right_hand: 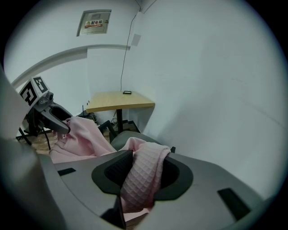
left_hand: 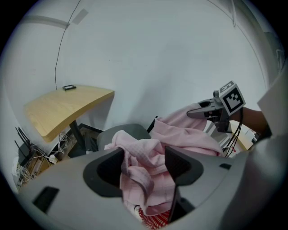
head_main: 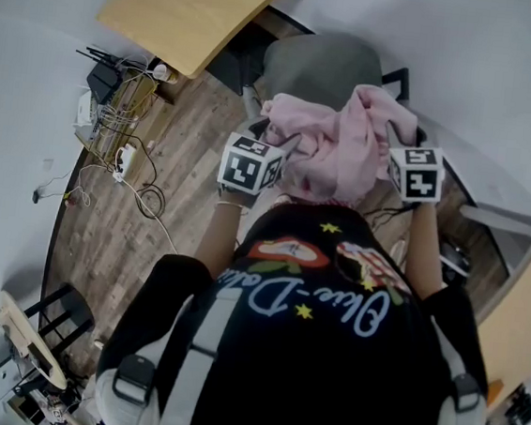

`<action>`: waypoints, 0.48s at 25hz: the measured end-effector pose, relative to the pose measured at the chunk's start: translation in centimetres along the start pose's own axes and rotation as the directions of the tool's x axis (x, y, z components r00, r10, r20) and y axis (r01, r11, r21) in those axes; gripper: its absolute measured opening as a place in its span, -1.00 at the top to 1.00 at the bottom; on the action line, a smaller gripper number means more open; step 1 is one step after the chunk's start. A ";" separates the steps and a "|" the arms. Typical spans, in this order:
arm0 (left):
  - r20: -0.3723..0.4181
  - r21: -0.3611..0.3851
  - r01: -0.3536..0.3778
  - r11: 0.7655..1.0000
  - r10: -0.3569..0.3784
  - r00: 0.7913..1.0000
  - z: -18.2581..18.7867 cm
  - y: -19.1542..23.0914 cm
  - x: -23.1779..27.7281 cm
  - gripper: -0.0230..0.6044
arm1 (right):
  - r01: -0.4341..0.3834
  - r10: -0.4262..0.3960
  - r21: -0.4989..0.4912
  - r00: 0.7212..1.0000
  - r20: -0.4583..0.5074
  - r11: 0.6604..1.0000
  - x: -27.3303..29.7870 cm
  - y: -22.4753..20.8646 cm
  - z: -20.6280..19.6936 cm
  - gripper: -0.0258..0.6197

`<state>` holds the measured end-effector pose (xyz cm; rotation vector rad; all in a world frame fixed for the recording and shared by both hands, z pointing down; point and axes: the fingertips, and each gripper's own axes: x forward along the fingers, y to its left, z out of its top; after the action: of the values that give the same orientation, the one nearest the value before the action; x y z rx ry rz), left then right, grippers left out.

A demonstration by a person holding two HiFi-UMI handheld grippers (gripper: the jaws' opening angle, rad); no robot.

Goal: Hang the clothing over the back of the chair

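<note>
Close by the grey chair (head_main: pixel 319 66), left tongs (left_hand: pixel 144 164) and right tongs (right_hand: pixel 143 168) each clamp a bunch of the pink clothing (head_main: pixel 338 148).

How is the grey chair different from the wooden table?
The chair is grey and rounded; the table is light wood, flat and thin. The chair is right next to the pink clothing; the table stands farther off. Both stand close to the white wall.

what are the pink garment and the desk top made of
Pink garment: soft matte waffle-knit fabric, probably cotton; small raised squares show in the right gripper view. Desk top: smooth pale wood or wood-look laminate, which I cannot tell; even tan face.
</note>
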<state>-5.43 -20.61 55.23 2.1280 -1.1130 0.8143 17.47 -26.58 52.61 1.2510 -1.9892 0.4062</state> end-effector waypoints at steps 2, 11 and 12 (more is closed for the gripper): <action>0.016 -0.005 0.000 1.000 0.000 1.000 0.1 0.2 -0.2 0.08 | 0.015 -0.015 -0.006 1.000 -0.005 1.000 -0.2 -0.1 -0.3 0.56; 0.117 -0.003 0.038 0.999 -0.037 0.992 1.9 -0.9 -1.6 0.08 | 0.052 -0.051 0.016 0.999 -0.013 0.999 -1.0 0.1 -1.3 0.56; 0.123 -0.004 0.049 0.999 -0.048 0.991 2.0 -1.2 -1.7 0.08 | 0.056 -0.056 0.016 0.998 -0.014 0.998 -1.1 0.2 -1.3 0.56</action>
<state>-4.69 -20.69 52.41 2.2155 -1.1195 0.6632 18.11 -24.95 52.69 1.3079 -1.9383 0.4030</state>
